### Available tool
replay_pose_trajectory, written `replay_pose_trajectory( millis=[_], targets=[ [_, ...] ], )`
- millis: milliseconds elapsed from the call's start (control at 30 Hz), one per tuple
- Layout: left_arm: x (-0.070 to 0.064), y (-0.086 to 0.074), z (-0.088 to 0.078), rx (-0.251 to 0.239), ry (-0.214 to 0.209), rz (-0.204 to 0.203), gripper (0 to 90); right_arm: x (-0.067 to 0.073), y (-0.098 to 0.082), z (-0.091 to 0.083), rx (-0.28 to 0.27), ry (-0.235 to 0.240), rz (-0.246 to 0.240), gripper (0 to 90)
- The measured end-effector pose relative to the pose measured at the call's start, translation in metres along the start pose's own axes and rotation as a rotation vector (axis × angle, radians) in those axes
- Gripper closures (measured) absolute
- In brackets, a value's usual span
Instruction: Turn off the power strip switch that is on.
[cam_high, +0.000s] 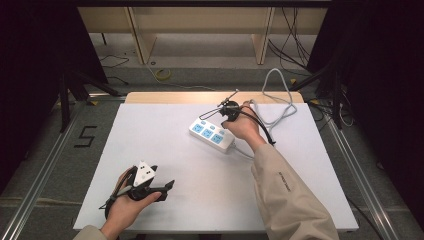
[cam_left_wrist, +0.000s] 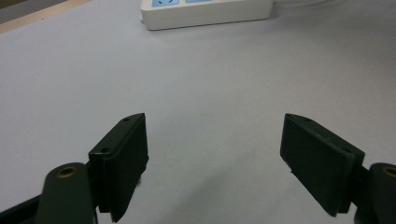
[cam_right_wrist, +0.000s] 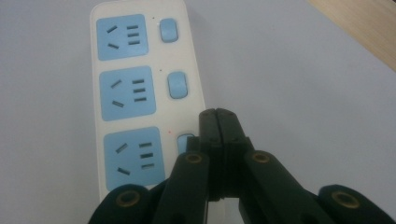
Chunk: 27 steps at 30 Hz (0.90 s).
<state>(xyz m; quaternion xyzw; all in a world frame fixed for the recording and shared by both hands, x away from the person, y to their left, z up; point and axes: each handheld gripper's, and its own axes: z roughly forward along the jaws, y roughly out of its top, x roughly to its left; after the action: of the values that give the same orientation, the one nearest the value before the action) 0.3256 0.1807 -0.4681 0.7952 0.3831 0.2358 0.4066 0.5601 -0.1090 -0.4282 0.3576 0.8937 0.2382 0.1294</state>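
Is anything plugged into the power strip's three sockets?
No, all three blue sockets on the power strip sit empty in the right gripper view.

A white rectangular table (cam_high: 165, 150) with a pale wooden far edge is standing on a grey carpeted floor (cam_high: 45, 165). Left of the table, a black marking shaped like a 5 (cam_high: 85, 136) is lying on the floor. Beyond the table, a light wooden bench-like frame (cam_high: 200, 30) is standing, with what may be a yellow cable coil (cam_high: 162, 75) before it. Black drapes (cam_high: 35, 60) are hanging on both sides.
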Motion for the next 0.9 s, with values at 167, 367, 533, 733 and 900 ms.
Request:
replay_pose_trajectory(
  millis=[167, 367, 533, 733, 900],
  targets=[
    [0.0000, 0.0001, 0.0001, 0.000, 0.000, 0.002, 23.2, 0.0013, 0.0010, 0.0021, 0.011, 0.006, -0.002, 90.0],
    [0.0002, 0.0002, 0.0001, 0.004, -0.001, 0.007, 23.2, 0.0021, 0.0022, 0.0037, 0.021, 0.013, -0.007, 90.0],
    [0.0000, 0.0003, 0.0003, 0.001, -0.001, 0.003, 23.3, 0.0034, 0.0028, 0.0056, 0.032, 0.021, -0.009, 90.0],
    [0.0001, 0.0004, 0.0001, 0.007, -0.002, 0.009, 23.3, 0.0053, 0.0037, 0.0083, 0.049, 0.033, -0.017, 90.0],
    [0.0001, 0.0004, 0.0001, 0.007, -0.002, 0.009, 23.3, 0.0064, 0.0041, 0.0098, 0.074, 0.038, -0.019, 90.0]
  ],
)
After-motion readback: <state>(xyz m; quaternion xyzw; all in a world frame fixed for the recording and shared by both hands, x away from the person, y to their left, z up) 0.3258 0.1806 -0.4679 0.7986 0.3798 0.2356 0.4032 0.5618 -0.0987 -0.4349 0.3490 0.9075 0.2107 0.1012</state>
